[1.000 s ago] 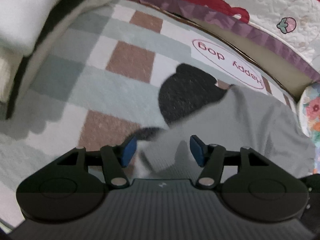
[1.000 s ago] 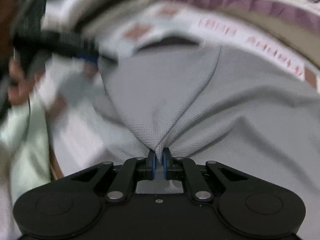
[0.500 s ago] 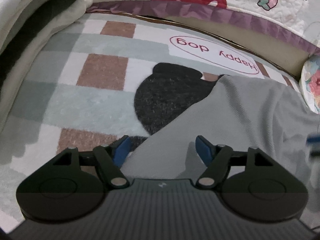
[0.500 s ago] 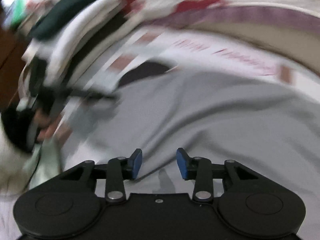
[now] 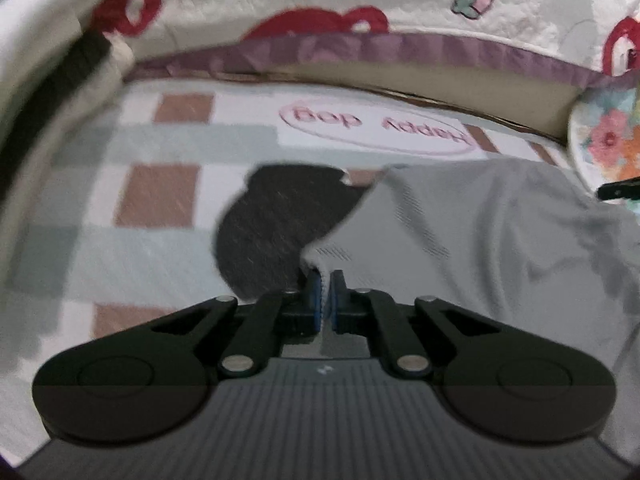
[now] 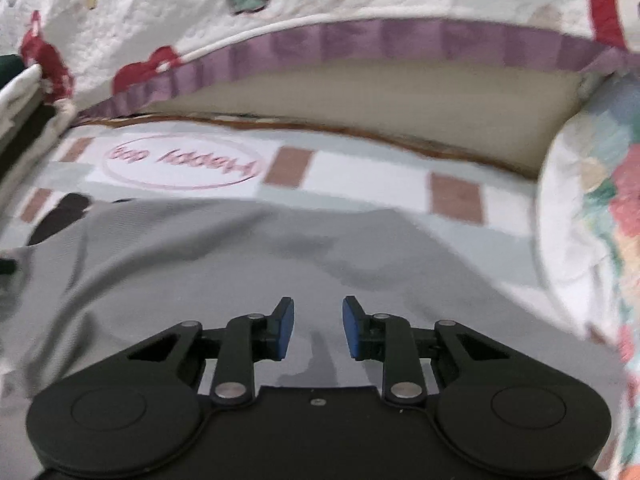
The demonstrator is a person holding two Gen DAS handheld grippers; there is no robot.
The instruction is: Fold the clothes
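A grey garment (image 5: pixel 492 240) is spread over a checked blanket (image 5: pixel 120 216) that bears a "Happy dog" oval (image 5: pixel 376 130) and a black patch (image 5: pixel 272 220). In the left wrist view an edge of the grey garment is pinched between the closed fingers of the left tool (image 5: pixel 325 296), and the cloth is drawn into a small peak just ahead of the pads. In the right wrist view the right tool (image 6: pixel 318 330) is held with its fingers apart above the middle of the same garment (image 6: pixel 240 264); nothing is gripped by it, and whether the fingers touch the cloth cannot be told.

A fold is judged to be in hand, with one edge already held. For it to be done well, a matching edge or corner should be taken by the right tool, so that the cloth is carried by two points and not by one. The right pads are best closed on the hem itself, not on a loose bulge in the middle, where several layers may be caught. Both held points should be kept level and gently taut, so that the creases visible across the grey cloth are drawn out before anything is laid over. A quilted cover (image 6: pixel 168 8) and a floral cushion (image 6: pixel 592 200) lie near and should be kept clear of the swing.
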